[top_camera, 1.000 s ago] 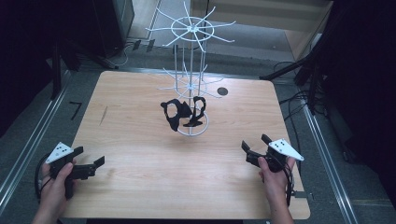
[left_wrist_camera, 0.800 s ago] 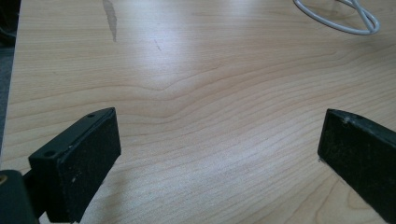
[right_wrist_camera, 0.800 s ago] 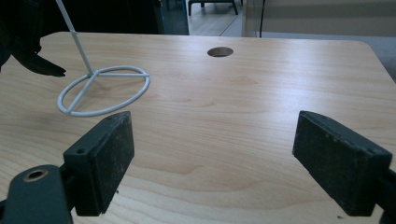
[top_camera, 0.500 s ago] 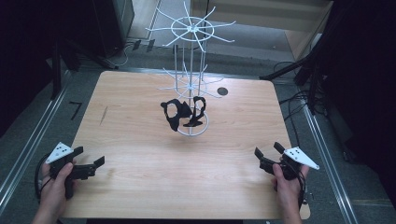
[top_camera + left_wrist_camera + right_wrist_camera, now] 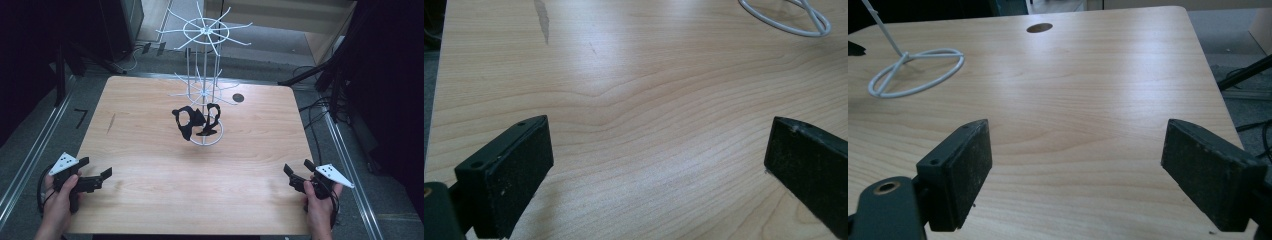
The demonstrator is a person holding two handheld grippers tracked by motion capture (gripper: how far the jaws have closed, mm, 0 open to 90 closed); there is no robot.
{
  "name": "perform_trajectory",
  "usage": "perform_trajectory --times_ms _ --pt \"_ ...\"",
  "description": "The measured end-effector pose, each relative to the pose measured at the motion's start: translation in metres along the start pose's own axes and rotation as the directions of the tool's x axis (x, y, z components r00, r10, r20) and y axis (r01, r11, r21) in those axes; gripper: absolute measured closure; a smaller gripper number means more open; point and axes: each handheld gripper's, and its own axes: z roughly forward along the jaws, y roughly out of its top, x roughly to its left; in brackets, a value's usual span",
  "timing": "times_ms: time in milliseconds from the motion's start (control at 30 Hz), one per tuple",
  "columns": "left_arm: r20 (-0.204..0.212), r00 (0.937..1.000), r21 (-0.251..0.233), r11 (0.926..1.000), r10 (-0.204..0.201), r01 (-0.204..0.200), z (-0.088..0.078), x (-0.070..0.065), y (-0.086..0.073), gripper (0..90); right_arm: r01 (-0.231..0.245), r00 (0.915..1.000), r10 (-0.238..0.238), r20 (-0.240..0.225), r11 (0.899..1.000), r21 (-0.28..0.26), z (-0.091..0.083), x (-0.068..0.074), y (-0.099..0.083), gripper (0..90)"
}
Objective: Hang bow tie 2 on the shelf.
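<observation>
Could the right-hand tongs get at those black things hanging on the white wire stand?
Probably yes. The right tongs stand open at the table's near right corner, and bare wood lies between them and the black things hanging low on the wire stand. Nothing blocks the way.

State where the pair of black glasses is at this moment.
In the high view the black glasses hang low on the white wire rack, mid-table toward the far edge, just above the rack's ring base.
</observation>
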Motion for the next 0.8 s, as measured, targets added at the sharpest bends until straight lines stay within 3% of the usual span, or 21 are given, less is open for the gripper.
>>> perform_trajectory --times_ms 300,500,800 --pt "-0.003 1.0000 0.002 1.0000 0.001 -0.001 0.000 0.000 0.000 0.0 -0.019 0.9990 0.018 0.040 1.000 0.013 -0.016 -0.015 -0.009 13.5" --pt "-0.003 1.0000 0.002 1.0000 -0.002 0.002 0.000 0.000 0.000 0.0 0.007 0.9976 -0.010 0.069 0.999 0.042 -0.027 -0.021 -0.018 13.8" --pt "-0.002 1.0000 0.003 1.0000 -0.005 0.005 0.000 0.000 0.000 0.0 -0.022 0.9965 0.021 0.081 1.000 0.017 -0.035 -0.025 -0.021 13.6"
